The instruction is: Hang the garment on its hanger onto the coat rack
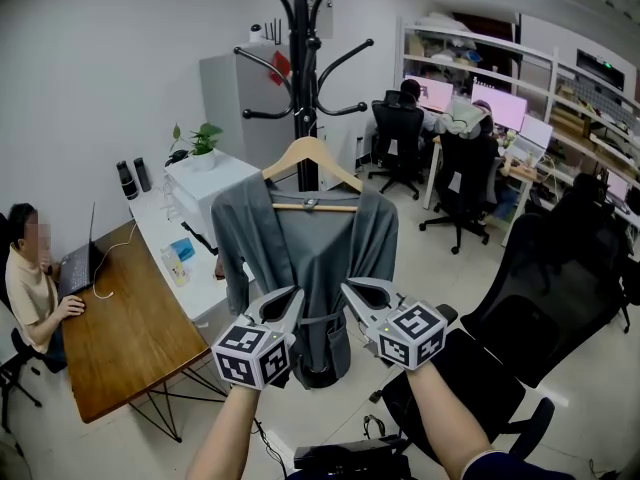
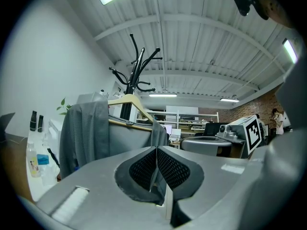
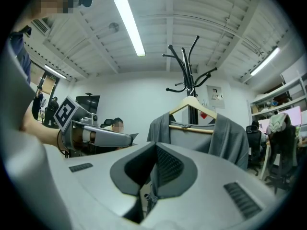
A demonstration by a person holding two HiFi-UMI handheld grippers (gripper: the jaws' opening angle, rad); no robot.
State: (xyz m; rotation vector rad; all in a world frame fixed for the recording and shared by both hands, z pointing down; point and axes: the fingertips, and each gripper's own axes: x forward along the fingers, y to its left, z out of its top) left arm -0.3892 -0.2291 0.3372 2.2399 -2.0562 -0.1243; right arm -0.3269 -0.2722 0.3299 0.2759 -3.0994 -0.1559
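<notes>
Here, at centre frame, we see the rack (image 1: pixel 300 48) rising to the top edge, with the garment (image 1: pixel 310 258) on its hanger (image 1: pixel 312 155) before the pole. Our left gripper (image 1: pixel 293 301) and right gripper (image 1: pixel 352 293) each pinch the garment's lower front.

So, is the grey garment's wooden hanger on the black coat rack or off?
On, apparently: hanger hangs unheld against the rack; hook itself hidden.

Right tongs (image 3: pixel 154 159) clamped on fold of grey garment (image 3: pixel 231 138); wooden hanger (image 3: pixel 203 110) ahead, coat rack (image 3: pixel 190 78) behind it.
</notes>
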